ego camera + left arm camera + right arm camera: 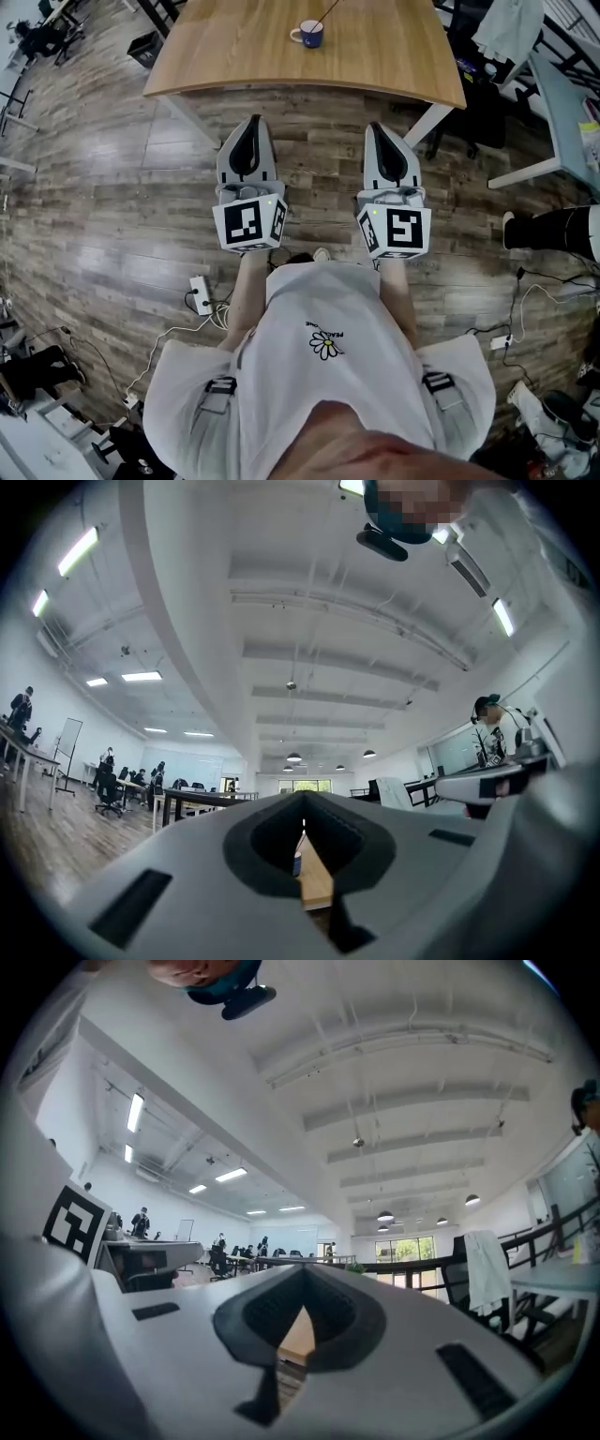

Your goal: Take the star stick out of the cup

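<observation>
Open-plan office, rows of desks [202,797]

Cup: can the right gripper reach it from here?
Probably not yet: the cup sits far back on the table, the right gripper hangs short of its edge. Nothing blocks the way.

- Table [234,66]: its far edge and far corners are cut off by the top of the head view
- Stick [328,12]: it leans out of the cup [307,34] and leaves the picture at the top, so its star end is out of sight
- Cup [296,863] beyond the left gripper [302,801]: only a thin blue sliver shows through the slot under the closed jaws
- Right gripper [305,1274]: its closed jaws hide all but a wedge of the table [296,1333]
- Leg [562,231] at the right edge: the rest of that person is cut off
- People [108,766] far off: too small to tell apart
</observation>
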`<move>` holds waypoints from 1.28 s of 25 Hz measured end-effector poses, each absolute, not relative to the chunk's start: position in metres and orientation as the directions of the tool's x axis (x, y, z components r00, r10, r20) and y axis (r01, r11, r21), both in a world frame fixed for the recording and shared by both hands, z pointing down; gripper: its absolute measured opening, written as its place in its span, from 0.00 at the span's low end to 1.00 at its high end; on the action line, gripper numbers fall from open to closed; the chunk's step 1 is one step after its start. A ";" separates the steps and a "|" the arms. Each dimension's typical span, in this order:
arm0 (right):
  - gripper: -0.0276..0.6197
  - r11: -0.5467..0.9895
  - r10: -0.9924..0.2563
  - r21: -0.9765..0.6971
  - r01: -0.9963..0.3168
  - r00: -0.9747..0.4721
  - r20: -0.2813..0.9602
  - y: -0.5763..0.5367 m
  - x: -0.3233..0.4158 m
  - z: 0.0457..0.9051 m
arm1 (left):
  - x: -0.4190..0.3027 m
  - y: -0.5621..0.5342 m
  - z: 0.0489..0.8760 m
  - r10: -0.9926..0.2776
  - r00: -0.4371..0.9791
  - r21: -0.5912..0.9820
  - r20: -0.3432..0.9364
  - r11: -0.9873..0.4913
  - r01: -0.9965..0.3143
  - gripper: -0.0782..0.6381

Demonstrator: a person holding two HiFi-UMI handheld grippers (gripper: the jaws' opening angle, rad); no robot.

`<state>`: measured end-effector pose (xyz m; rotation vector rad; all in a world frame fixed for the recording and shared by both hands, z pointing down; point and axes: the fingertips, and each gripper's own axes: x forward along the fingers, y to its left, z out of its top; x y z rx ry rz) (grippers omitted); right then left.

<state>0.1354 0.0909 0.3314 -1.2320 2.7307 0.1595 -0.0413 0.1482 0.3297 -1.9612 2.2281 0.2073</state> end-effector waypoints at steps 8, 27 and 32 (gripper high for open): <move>0.05 0.669 -0.732 -0.016 -0.743 -0.656 -0.183 0.079 0.128 0.338 | -0.051 0.144 0.323 -0.966 -0.137 -0.029 -0.218 0.147 -0.989 0.13; 0.05 0.623 -0.769 0.044 -0.781 -0.622 -0.143 -0.012 0.122 0.349 | -0.059 0.021 0.315 -0.953 -0.006 -0.027 -0.303 0.015 -1.000 0.13; 0.05 0.594 -0.793 0.072 -0.801 -0.598 -0.114 -0.070 0.095 0.351 | -0.088 -0.038 0.317 -0.954 0.003 0.006 -0.298 -0.005 -1.000 0.13</move>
